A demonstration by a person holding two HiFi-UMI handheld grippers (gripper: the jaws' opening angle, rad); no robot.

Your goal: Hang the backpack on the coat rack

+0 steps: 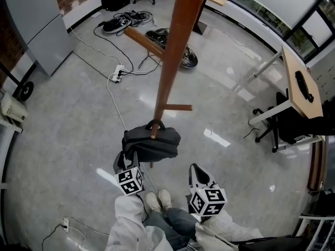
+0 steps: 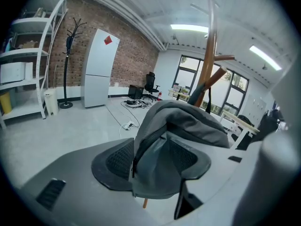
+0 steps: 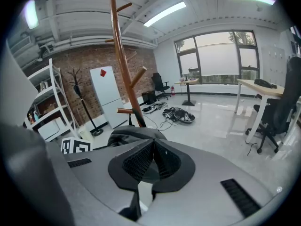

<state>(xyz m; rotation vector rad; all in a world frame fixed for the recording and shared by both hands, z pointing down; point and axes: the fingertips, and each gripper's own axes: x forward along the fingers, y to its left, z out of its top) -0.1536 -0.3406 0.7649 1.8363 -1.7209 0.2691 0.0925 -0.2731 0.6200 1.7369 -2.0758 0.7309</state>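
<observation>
The dark grey backpack (image 1: 152,144) hangs by its top handle from a low peg (image 1: 154,132) of the brown wooden coat rack (image 1: 175,46). My left gripper (image 1: 127,159) is at the bag's lower left corner. In the left gripper view its jaws (image 2: 153,146) stand wide apart with a fold of the backpack (image 2: 188,121) lying loosely between the pads; the rack's pole (image 2: 208,65) rises behind. My right gripper (image 1: 195,168) hovers right of and below the bag, shut and empty (image 3: 153,145). From there the backpack (image 3: 127,135) and the pole (image 3: 121,55) lie just ahead.
Cables and a power strip (image 1: 116,76) trail across the shiny floor near the rack's base (image 1: 180,56). A desk (image 1: 301,85) and an office chair (image 1: 285,124) stand at the right, a grey cabinet (image 1: 36,25) at the far left. The person's shoes (image 1: 157,200) are below the bag.
</observation>
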